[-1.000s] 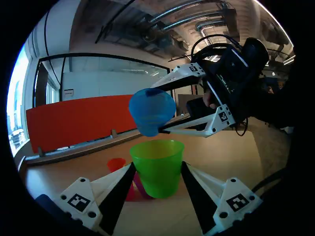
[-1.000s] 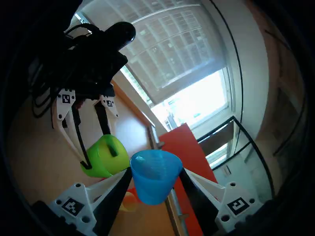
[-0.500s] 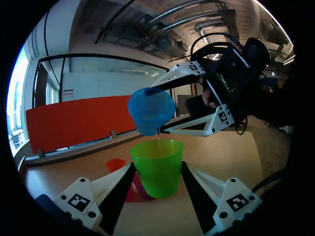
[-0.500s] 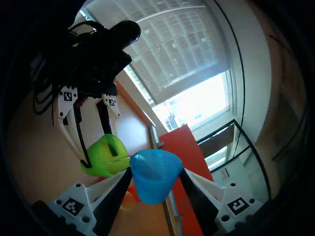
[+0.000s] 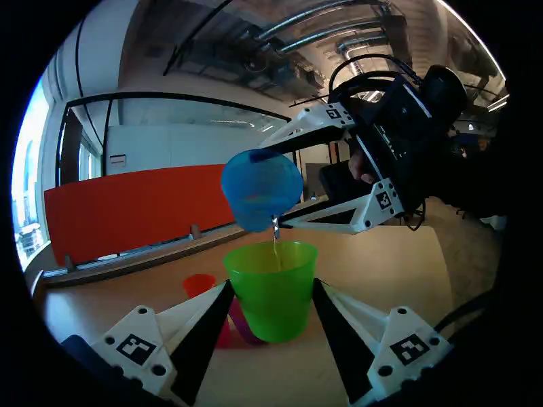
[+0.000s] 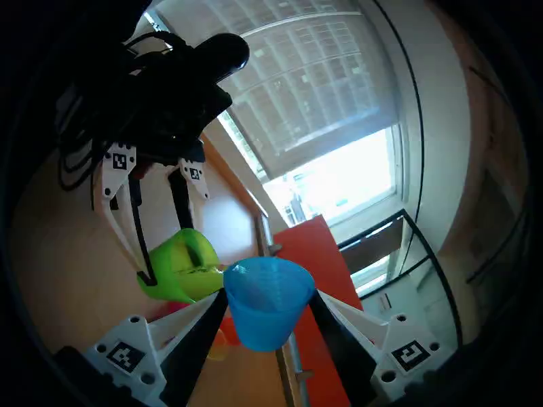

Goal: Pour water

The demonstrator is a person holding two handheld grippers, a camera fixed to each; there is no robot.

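The wooden worktop (image 5: 400, 271) is sitting under everything, and the left claw (image 5: 271, 285) is squeezing the green cup (image 5: 273, 308) from both sides, keeping it standing straight up just above the worktop, the same as a moment ago. The right claw (image 6: 267, 298) is gripping the blue cup (image 5: 261, 186) tightly between its two fingers and holding it just above the green cup. It is tipping the blue cup a bit more than it was a second ago. Back then nothing was coming out, and now a thin stream of water (image 5: 275, 237) is falling from the blue rim straight down into the open green cup. I am thinking this means the pouring is really happening now, and it is only just beginning, so most of the water is probably still waiting in the blue cup. Counting things, I am seeing one worktop, two claws, one green cup, one blue cup, one little red cup (image 5: 199, 281) and one pinkish cup (image 5: 237, 325) peeking out behind the green one, and one stream of water. More little cups may be hiding back there, but I cannot tell.
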